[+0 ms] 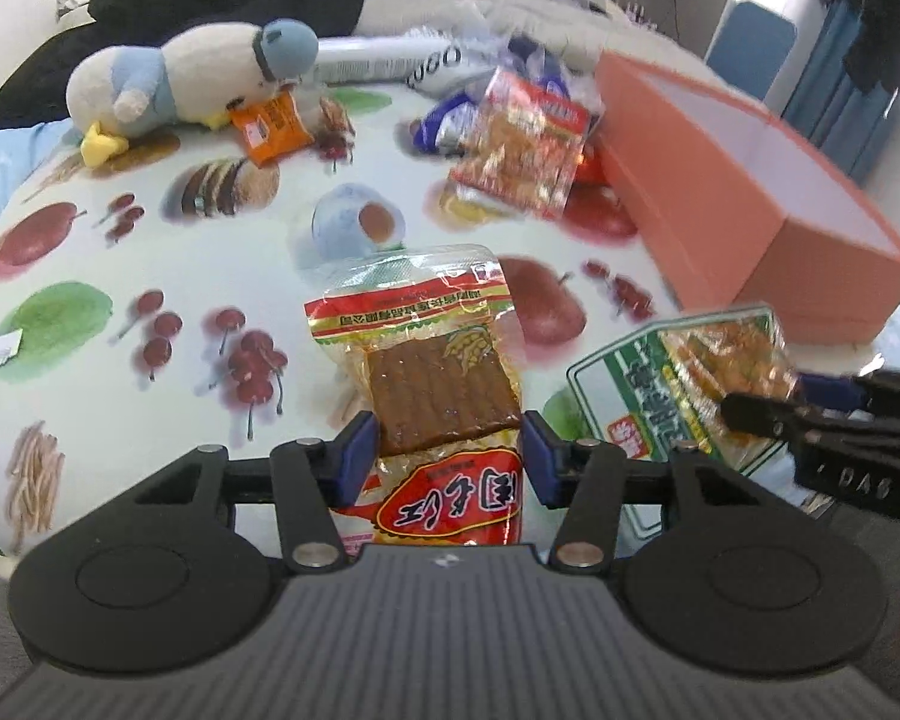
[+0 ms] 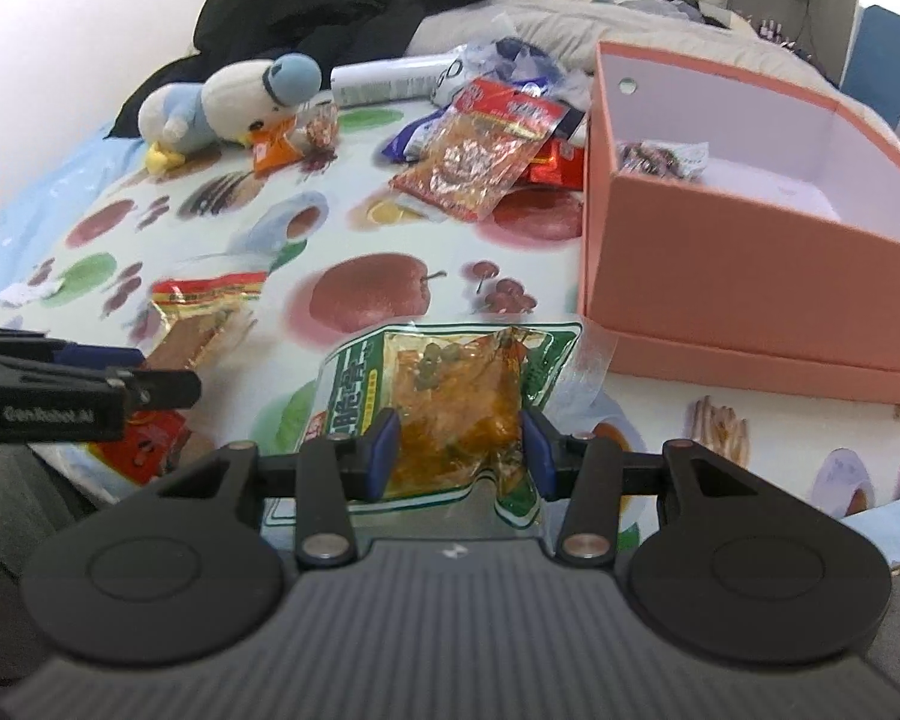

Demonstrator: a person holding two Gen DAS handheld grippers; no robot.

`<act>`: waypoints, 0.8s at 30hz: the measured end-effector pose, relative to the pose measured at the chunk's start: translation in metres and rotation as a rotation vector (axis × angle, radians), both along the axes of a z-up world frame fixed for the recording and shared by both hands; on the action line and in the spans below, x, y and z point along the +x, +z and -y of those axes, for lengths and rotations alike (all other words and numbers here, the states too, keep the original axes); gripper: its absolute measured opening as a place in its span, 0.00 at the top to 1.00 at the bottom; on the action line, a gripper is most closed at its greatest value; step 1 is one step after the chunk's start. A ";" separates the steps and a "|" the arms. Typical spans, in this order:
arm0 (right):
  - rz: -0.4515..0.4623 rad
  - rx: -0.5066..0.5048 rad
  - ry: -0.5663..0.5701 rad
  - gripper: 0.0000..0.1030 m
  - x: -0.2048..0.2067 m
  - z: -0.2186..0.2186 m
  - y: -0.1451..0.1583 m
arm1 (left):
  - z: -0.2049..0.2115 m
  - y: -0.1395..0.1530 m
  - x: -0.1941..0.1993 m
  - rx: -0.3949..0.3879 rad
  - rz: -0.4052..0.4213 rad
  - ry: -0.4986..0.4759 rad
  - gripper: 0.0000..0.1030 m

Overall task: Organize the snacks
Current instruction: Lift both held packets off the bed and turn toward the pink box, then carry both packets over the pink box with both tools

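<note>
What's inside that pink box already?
The pink box holds one small clear snack packet in its far corner. Its near wall hides the closest floor, so anything lying there cannot be seen.

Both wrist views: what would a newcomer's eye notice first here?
Each tool grips a snack: the left tool holds a red packet with a brown slab, the right tool a green packet with orange filling. On the right stands an open pink box, and a plush duck lies at the far left.
</note>
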State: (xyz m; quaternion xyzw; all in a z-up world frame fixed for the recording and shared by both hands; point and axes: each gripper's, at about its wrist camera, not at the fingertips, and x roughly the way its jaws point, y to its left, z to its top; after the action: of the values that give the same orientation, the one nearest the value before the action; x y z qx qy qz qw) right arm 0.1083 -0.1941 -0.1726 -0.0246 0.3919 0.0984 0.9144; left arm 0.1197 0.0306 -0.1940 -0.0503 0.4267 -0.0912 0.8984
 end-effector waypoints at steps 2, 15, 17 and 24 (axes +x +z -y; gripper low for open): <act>0.014 0.003 -0.009 0.56 -0.002 0.001 0.005 | 0.000 0.011 0.000 -0.012 0.016 0.000 0.44; 0.128 0.027 -0.076 0.61 -0.028 0.021 0.061 | 0.027 0.076 -0.020 -0.082 0.101 -0.017 0.44; 0.147 0.026 -0.088 0.63 -0.033 0.026 0.070 | 0.036 0.083 -0.022 -0.089 0.112 -0.029 0.44; 0.168 0.013 -0.131 0.66 -0.034 0.053 0.074 | 0.070 0.086 -0.016 -0.112 0.116 -0.065 0.44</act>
State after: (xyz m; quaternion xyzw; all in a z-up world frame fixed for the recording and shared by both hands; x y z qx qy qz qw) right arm 0.0747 -0.2471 -0.0981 -0.0009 0.3140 0.0387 0.9486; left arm 0.1042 -0.0390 -0.1082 -0.0814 0.3696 -0.1469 0.9139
